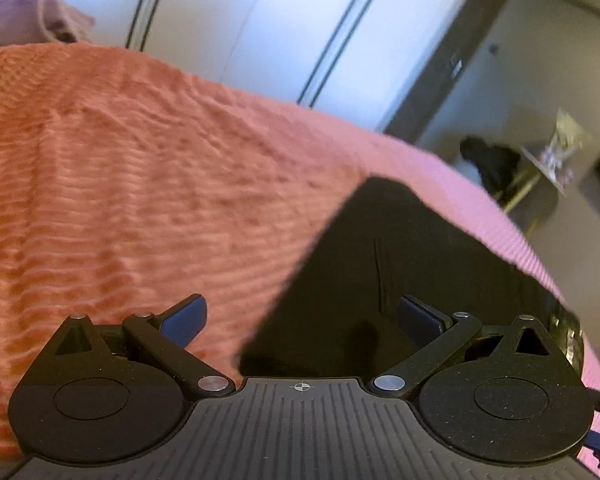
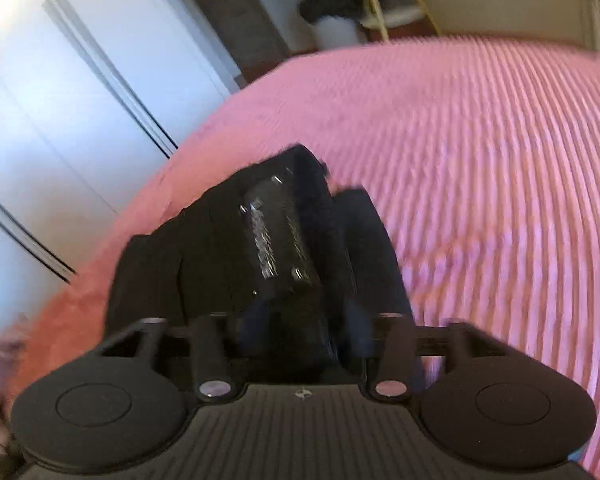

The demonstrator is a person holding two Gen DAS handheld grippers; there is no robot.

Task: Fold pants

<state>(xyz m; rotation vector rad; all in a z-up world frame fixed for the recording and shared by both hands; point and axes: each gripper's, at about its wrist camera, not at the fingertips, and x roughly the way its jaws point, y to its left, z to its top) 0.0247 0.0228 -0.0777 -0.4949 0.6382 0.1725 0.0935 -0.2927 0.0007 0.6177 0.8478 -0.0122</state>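
Black pants (image 1: 384, 276) lay folded on the pink ribbed bedspread (image 1: 140, 184), near the bed's far edge.

Soft and limp, the cloth would probably sag and slide off a loose grip, so a firm pinch on a thick folded edge or corner looked the best hold. The left hand-held gripper (image 1: 300, 320) was spread wide over the near corner of the pants, pinching nothing. The right hand-held gripper (image 2: 300, 330) hung above the bundle, blurred; jaws parted, nothing visibly clamped.
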